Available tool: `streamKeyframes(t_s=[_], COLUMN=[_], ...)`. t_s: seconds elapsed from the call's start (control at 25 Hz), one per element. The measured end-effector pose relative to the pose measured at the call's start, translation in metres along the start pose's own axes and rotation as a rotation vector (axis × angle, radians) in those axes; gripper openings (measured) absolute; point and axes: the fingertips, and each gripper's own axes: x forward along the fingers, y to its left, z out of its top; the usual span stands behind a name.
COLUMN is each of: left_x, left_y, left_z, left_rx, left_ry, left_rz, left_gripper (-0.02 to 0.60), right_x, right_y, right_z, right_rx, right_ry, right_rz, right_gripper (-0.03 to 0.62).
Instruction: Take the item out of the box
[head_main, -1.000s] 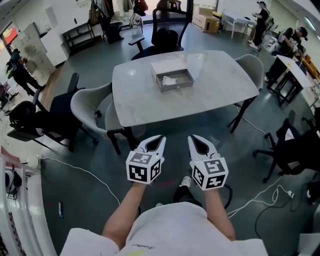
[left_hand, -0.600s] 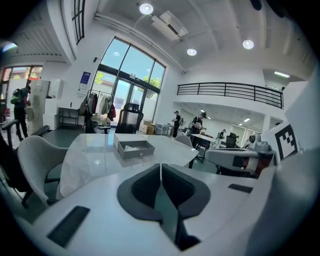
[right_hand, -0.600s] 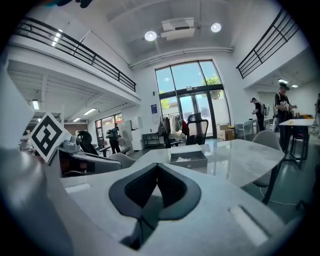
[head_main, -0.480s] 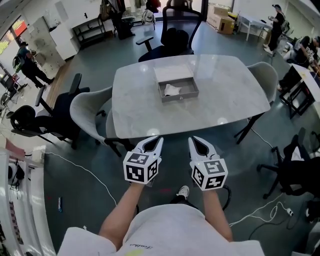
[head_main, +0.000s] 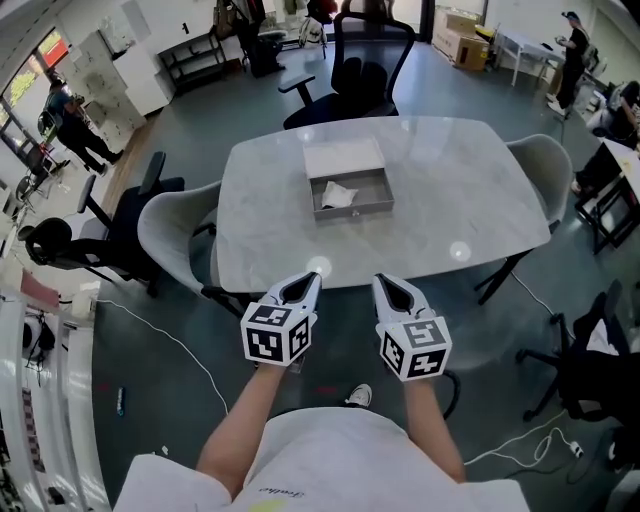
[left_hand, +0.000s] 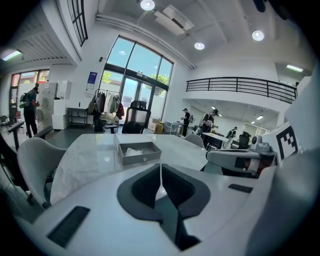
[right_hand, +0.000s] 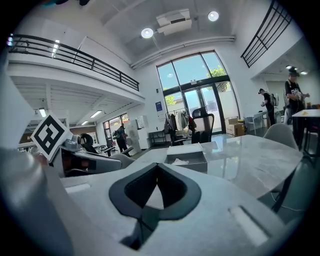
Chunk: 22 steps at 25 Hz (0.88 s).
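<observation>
- The person's two bare forearms reach forward from a white shirt (head_main: 330, 460), side by side and near each other, each hand hidden behind its gripper's marker cube.
- The left gripper (head_main: 311, 278) points ahead towards the table, its jaws pressed together along their length, with nothing between them.
- The right gripper (head_main: 381, 281) lies parallel just beside it, its jaw tips meeting, and it also holds nothing.
- Both tips sit at the near edge of the table (head_main: 260, 230), a pale marbled top with rounded corners on dark legs.
- Near the middle of the top stands the box (head_main: 352, 211), grey, shallow and open. The item (head_main: 338, 195), white and crumpled, lies inside towards the left part.
- A white lid (head_main: 343, 157) lies flat against the box's far side.
- A grey shell chair (head_main: 175, 225) stands at the table's left side and another (head_main: 545, 165) at its right. A black office chair (head_main: 362, 70) stands at the far end.
- The floor (head_main: 150, 320) is dark grey-green, with a white cable (head_main: 185, 350) trailing over it on the left.
- Farther off, one person (head_main: 70, 115) stands at the left by white cabinets, another (head_main: 572, 40) at the far right beside a table, and cardboard boxes (head_main: 462, 20) sit by the back wall.
- The gripper views show tall windows and a railed upper gallery.
</observation>
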Motion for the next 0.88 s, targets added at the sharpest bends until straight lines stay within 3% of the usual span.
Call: streamKeyframes(t_s=[0.52,0.88], left_x=[0.038,0.093], left_y=[0.010,0.046], left_z=[0.012,0.031], left_rx=[-0.029,-0.034], left_ry=[0.005,0.020], left_rz=[0.041,0.021], left_gripper=[0.017,0.017], right_x=[0.029,0.091], right_y=[-0.039,-0.061], right_z=[0.007,0.015], right_rx=[-0.003,-0.014], right_ry=[0.025,0.062], right_rz=[0.026,0.020], right_gripper=[0.003,0.003])
